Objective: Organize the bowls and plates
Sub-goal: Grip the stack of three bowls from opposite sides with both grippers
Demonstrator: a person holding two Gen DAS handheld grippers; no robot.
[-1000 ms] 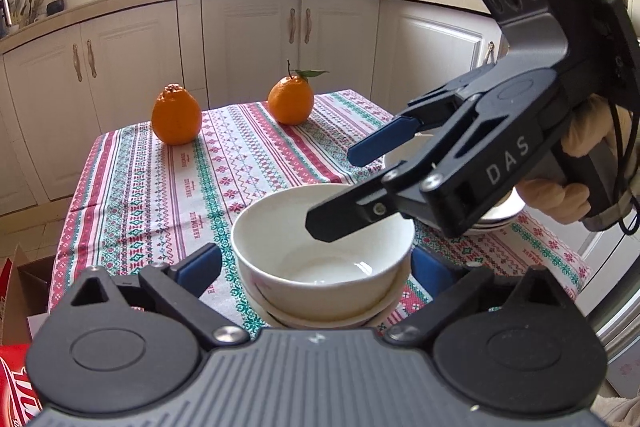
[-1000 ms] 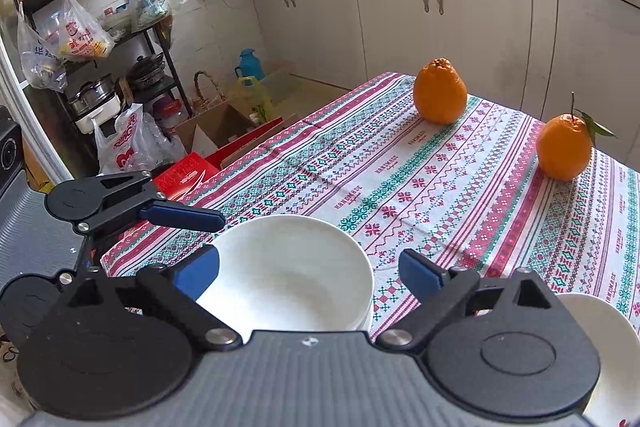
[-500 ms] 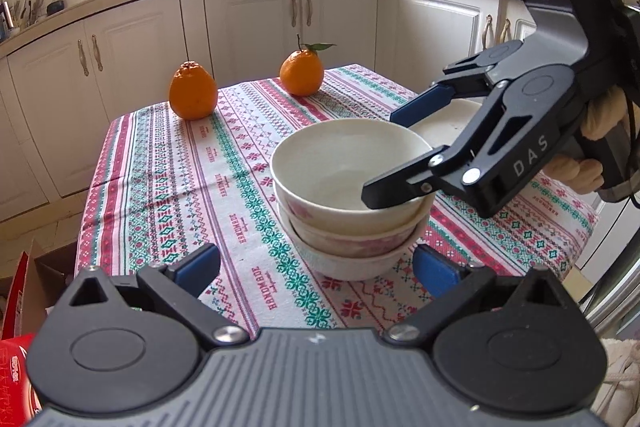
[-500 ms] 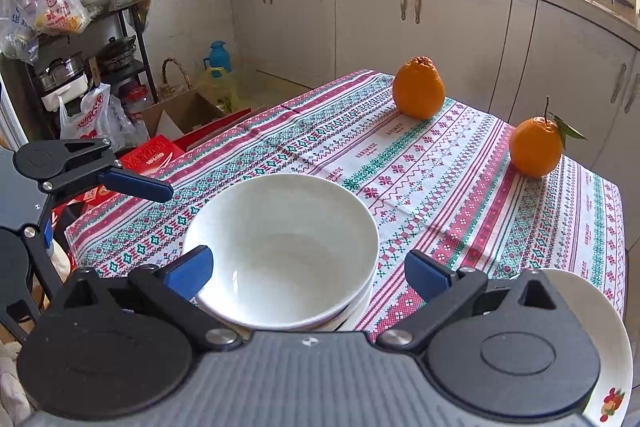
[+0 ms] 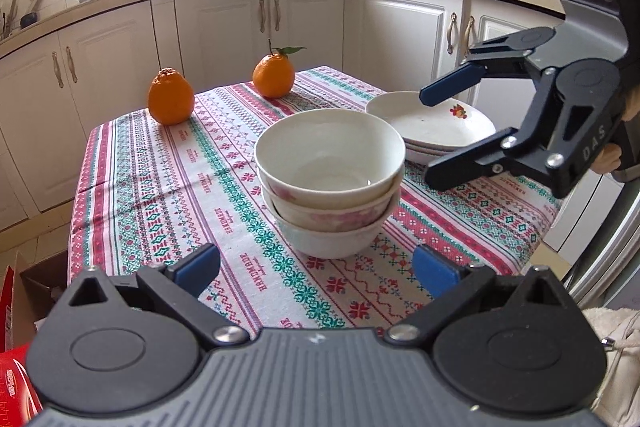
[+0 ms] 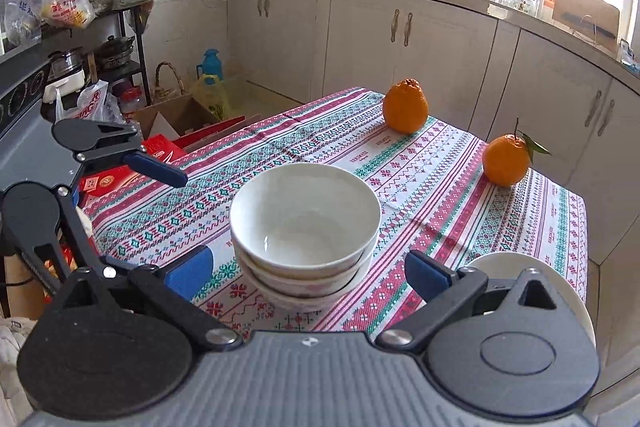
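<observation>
Three white bowls (image 5: 328, 183) sit nested in one stack on the patterned tablecloth, also central in the right wrist view as the bowl stack (image 6: 304, 227). Behind it to the right lies a low stack of white plates (image 5: 436, 127) with a flower print; one plate rim (image 6: 576, 291) shows at the lower right. My left gripper (image 5: 316, 267) is open, short of the bowls, with nothing between its fingers. My right gripper (image 5: 430, 137) hangs open to the right of the bowls, above the plates' near edge, and is empty. From the right wrist, the right gripper (image 6: 308, 271) frames the stack without touching it; the left gripper (image 6: 140, 223) stands at the left.
Two oranges (image 5: 171, 101) (image 5: 274, 75) rest at the far end of the table (image 5: 160, 195). A cardboard box and red cartons (image 6: 160, 151) stand on the floor by the table's left side. White cabinets (image 5: 304, 23) run behind. A shelf with bags (image 6: 68, 3) stands at the far left.
Both grippers have drawn back from the bowl stack. The right gripper, which reached over the top bowl, has moved off to the right and opened slightly wider. The bowls stay stacked.
</observation>
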